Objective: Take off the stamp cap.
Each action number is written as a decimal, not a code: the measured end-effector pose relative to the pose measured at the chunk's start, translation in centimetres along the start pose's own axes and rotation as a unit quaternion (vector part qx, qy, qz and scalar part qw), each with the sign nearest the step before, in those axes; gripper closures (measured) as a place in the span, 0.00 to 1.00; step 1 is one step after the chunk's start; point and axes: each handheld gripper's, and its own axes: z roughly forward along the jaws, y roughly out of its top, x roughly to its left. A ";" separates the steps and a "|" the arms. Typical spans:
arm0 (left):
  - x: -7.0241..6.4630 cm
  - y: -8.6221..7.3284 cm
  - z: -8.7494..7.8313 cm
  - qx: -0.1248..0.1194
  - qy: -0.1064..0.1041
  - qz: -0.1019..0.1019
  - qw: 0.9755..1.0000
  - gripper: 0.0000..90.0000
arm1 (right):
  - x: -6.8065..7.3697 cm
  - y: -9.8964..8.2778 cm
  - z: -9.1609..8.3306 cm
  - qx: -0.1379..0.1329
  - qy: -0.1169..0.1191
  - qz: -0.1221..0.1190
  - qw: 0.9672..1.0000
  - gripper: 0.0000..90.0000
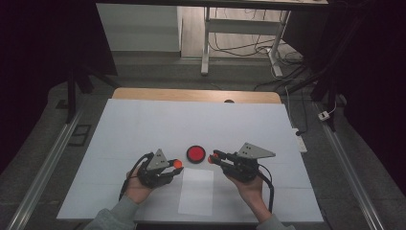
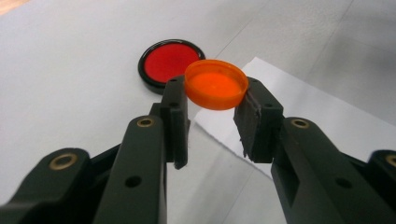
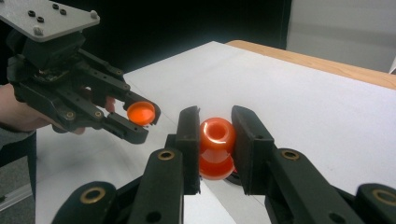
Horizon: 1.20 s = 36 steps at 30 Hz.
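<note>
My left gripper [image 1: 176, 166] is shut on a small orange cap [image 2: 216, 84], pinched by its rim between the two pads, hollow side up. My right gripper [image 1: 214, 157] is shut on a small orange bottle-like piece [image 3: 217, 140] with a round open mouth. The two grippers face each other low over the table, a short gap apart. In the right gripper view, the left gripper [image 3: 140, 122] holds the cap [image 3: 141, 112] just left of my jaws. A red disc with a black rim [image 1: 196, 153] lies flat on the table between and just beyond the two grippers.
A white sheet of paper [image 1: 197, 190] lies on the white table cover [image 1: 143, 124] below the grippers, near the front edge. The wooden table edge [image 1: 191, 94] runs along the back. Desk legs and cables [image 1: 239, 48] stand on the floor beyond.
</note>
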 end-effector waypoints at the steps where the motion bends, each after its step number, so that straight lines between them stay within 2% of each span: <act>1: 0.1 -0.1 -0.1 0.000 0.001 0.000 1.000 0.73 | 0.0 0.0 0.0 0.001 0.000 0.000 1.000 0.80; 16: 1.1 -1.9 -2.0 -0.004 0.019 -0.014 1.000 0.73 | -0.2 0.0 -0.1 0.001 -0.003 -0.001 1.000 0.80; 26: 1.6 -3.7 -4.0 -0.014 0.030 -0.036 0.999 0.73 | -0.3 0.0 -0.2 0.001 -0.007 -0.001 1.000 0.80; 36: 2.0 -4.9 -5.6 -0.021 0.040 -0.047 0.998 0.73 | -0.3 -0.1 0.0 0.003 -0.006 -0.001 1.000 0.80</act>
